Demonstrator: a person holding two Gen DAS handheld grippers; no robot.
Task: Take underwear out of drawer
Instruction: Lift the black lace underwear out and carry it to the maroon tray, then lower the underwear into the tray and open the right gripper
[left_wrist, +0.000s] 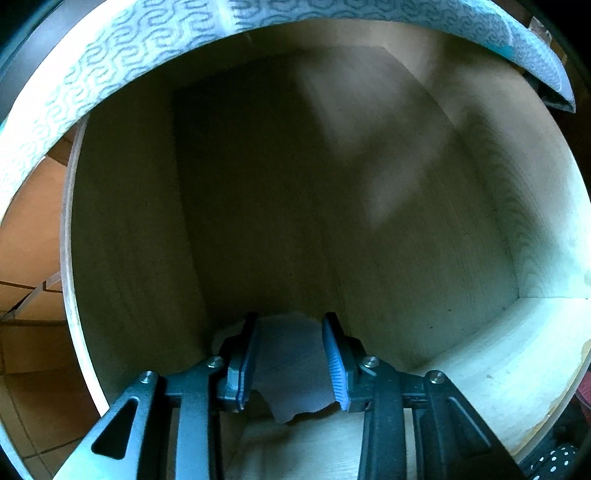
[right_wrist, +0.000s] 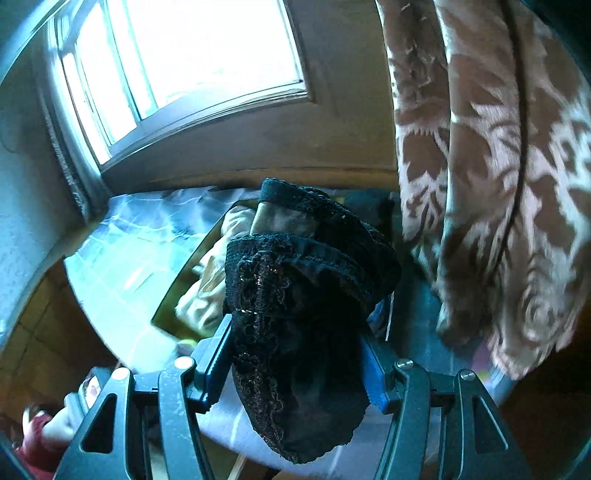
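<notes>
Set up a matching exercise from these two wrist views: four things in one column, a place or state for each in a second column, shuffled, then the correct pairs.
Things:
1. black lace underwear
2. pale blue underwear
3. curtain
4. patterned cloth

Places or states:
A. draped along the drawer's far edge
B. between the fingers of the left gripper, low inside the wooden drawer
C. hanging at the right, brown with a pale leaf pattern
D. clamped in the right gripper, outside the drawer

Pairs: 1-D, 2-B, 3-C, 4-A
</notes>
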